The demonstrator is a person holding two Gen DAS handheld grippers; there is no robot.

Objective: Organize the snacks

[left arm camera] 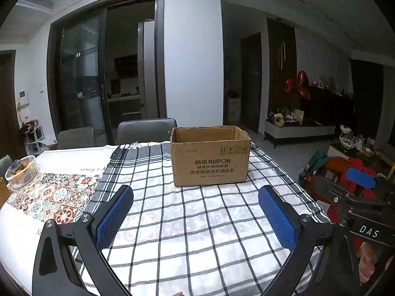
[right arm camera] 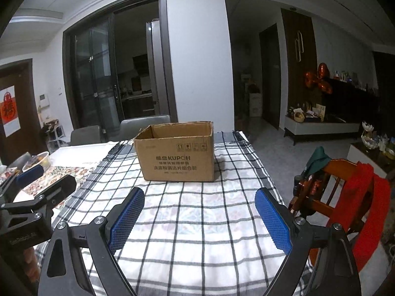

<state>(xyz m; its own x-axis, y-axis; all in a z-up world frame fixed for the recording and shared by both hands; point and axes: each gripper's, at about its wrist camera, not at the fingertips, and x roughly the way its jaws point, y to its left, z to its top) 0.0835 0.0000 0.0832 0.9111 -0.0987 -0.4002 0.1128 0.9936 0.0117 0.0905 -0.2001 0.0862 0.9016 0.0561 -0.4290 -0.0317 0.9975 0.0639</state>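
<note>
- Nearest the cameras, the left gripper (left arm camera: 195, 212) and the right gripper (right arm camera: 199, 213) both hover over the checked tablecloth (left arm camera: 197, 222) with jaws spread wide apart and nothing between the blue pads.
- At 9 o'clock in the right wrist view, the left gripper's body is visible; the two tools are held side by side, the right one at 3 o'clock in the left wrist view.
- At 12 o'clock, beyond the fingertips, an open cardboard box (right arm camera: 176, 153) stands upright on the cloth, flaps absent or folded away. Its interior floor is hidden.
- At 9 o'clock, a patterned mat (left arm camera: 51, 194) adjoins the cloth; a clear basket (left arm camera: 21, 171) holding round fruit-like items stands on it.
- No snack packets are visible on the cloth. Judgement: the task is at its start; the box is the likely receptacle.
- Recommended: locate the snacks first, keep jaws apart on approach, and close on the packet body, not its edge.
- Farther back, grey chairs (left arm camera: 145, 129) stand at the far table edge.
</note>
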